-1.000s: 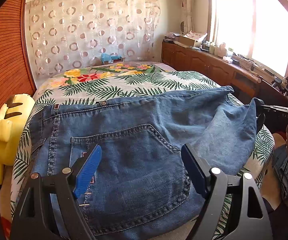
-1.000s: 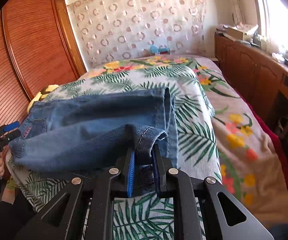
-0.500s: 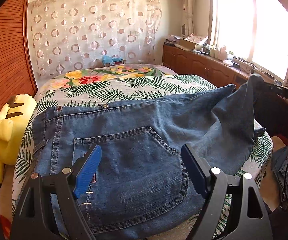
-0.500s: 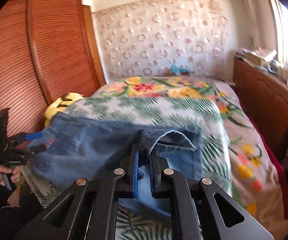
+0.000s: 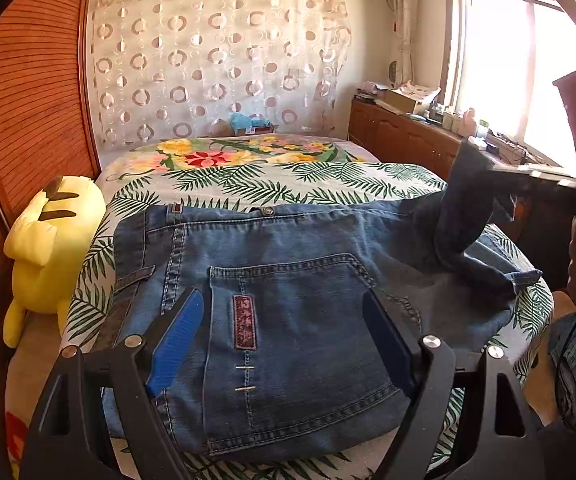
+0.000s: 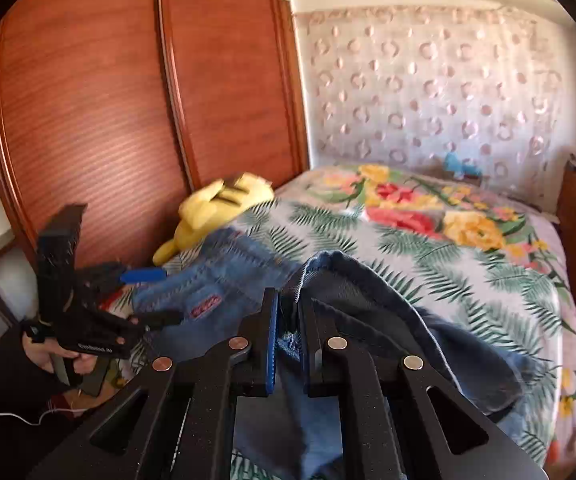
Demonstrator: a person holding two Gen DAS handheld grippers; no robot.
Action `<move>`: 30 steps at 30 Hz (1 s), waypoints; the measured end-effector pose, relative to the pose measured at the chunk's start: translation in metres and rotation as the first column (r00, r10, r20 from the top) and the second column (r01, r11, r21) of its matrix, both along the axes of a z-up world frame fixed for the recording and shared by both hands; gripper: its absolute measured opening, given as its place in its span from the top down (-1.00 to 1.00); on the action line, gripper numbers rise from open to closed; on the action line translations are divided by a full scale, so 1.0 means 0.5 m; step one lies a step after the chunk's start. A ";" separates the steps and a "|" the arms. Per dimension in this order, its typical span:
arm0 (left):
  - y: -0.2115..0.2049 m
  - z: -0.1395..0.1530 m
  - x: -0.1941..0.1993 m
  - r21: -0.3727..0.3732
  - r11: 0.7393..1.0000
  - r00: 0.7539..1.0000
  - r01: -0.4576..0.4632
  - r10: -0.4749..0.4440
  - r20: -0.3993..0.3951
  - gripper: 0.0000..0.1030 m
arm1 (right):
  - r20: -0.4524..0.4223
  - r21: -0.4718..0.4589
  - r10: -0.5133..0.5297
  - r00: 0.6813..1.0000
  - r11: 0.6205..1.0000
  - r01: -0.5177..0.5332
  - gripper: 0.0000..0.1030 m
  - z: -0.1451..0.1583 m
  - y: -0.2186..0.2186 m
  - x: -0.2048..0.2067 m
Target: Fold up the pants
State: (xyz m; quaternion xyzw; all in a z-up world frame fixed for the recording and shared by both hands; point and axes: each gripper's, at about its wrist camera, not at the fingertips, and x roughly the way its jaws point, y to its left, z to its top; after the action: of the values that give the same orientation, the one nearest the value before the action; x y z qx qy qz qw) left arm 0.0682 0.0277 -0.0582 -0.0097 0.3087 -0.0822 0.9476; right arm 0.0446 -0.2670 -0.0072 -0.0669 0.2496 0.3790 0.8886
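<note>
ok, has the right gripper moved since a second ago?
Yes. In the left wrist view the right gripper has lifted the jeans leg end from the bed's right edge up to the window cabinet, swinging toward the waistband.

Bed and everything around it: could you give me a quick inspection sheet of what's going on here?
Surface: bed with a leaf-and-flower print cover.
Job's things: blue jeans spread across the near end, back pocket up; one leg end lifted off the bed.
Clutter: yellow plush toy at the bed's edge beside the wooden wardrobe.
Grippers: left gripper open above the pocket, holding nothing; right gripper shut on the lifted denim.
Cables: thin white cable near the person's sleeve.
Surroundings: circle-pattern curtain, bright window, wooden cabinets with boxes on top.
</note>
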 end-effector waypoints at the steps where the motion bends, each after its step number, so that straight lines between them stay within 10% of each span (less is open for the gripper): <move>1: 0.000 -0.002 0.001 -0.001 1.000 1.000 0.000 0.000 -0.003 -0.60 | -0.027 -0.018 -0.012 1.000 1.000 0.012 0.83 -0.013 0.010 0.016; 12: -0.034 -0.011 0.011 -0.007 0.999 0.999 0.040 -0.041 -0.018 -0.60 | -0.086 -0.051 -0.082 0.993 0.996 0.078 0.15 -0.026 -0.001 0.025; 22: -0.119 0.017 0.023 0.017 0.987 0.987 0.162 -0.163 0.004 -0.60 | 0.020 -0.017 -0.238 0.971 0.971 0.238 0.01 0.018 -0.137 -0.084; 30: -0.199 0.058 0.023 -0.014 0.963 0.963 0.268 -0.268 0.038 -0.60 | -0.065 -0.039 -0.376 0.924 0.927 0.374 -0.01 -0.044 -0.211 -0.069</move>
State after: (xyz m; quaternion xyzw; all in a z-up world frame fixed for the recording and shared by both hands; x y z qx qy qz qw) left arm 0.0796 -0.0717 -0.0290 0.0245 0.2894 -0.2127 0.9330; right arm 0.0102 -0.3723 -0.0294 -0.0161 0.2941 0.2009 0.9343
